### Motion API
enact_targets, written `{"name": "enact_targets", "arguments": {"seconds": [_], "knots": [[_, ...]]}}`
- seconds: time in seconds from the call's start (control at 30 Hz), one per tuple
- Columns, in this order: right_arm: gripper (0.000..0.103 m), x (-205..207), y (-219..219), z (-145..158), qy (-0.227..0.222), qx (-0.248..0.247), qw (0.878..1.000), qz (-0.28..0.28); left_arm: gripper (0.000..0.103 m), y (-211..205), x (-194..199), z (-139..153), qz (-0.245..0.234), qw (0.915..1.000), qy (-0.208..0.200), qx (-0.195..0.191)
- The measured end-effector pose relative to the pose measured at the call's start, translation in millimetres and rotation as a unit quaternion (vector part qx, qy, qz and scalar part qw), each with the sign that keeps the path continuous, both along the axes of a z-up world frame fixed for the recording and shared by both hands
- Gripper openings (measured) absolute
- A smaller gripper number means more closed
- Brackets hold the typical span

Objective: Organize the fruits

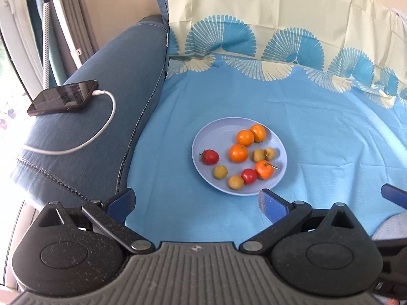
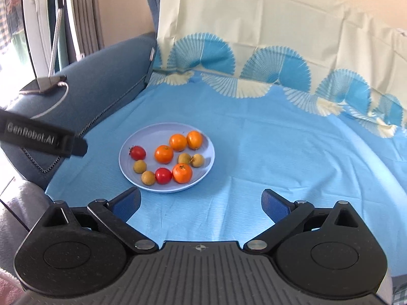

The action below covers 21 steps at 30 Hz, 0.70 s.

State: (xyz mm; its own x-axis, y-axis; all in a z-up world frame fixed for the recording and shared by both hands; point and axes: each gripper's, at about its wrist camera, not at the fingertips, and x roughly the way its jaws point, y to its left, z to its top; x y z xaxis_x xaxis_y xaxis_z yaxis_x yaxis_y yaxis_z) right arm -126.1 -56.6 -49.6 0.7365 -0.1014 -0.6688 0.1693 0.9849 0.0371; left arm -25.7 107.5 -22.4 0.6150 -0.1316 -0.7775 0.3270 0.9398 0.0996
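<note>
One readable label
"GenRobot.AI" in pale letters runs along the black body of the left hand-held gripper (image 2: 43, 137), seen at the left edge of the right wrist view.

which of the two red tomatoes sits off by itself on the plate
The red tomato at the plate's left side, green stem showing, with bare plate around it. The other red tomato is wedged between an orange and a small yellow-brown fruit.
</note>
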Motion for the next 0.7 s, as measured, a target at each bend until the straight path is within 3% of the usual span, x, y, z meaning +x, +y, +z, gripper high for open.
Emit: {"name": "enact_targets", "arguments": {"seconds": [0.2,0.7], "knots": [[0.102,-25.8,-3.4,16.6,-0.034,-0.004,0.999,-0.018,0.103,4.7,-26.9,14.1,0.0,0.9995,-0.03,-0.003],[0.102,-46.3,-1.7,25.8,-0.051,-0.004,0.998,-0.018,0.103,1.3,-39.7,12.9,0.004,0.9995,-0.03,0.01]]}}
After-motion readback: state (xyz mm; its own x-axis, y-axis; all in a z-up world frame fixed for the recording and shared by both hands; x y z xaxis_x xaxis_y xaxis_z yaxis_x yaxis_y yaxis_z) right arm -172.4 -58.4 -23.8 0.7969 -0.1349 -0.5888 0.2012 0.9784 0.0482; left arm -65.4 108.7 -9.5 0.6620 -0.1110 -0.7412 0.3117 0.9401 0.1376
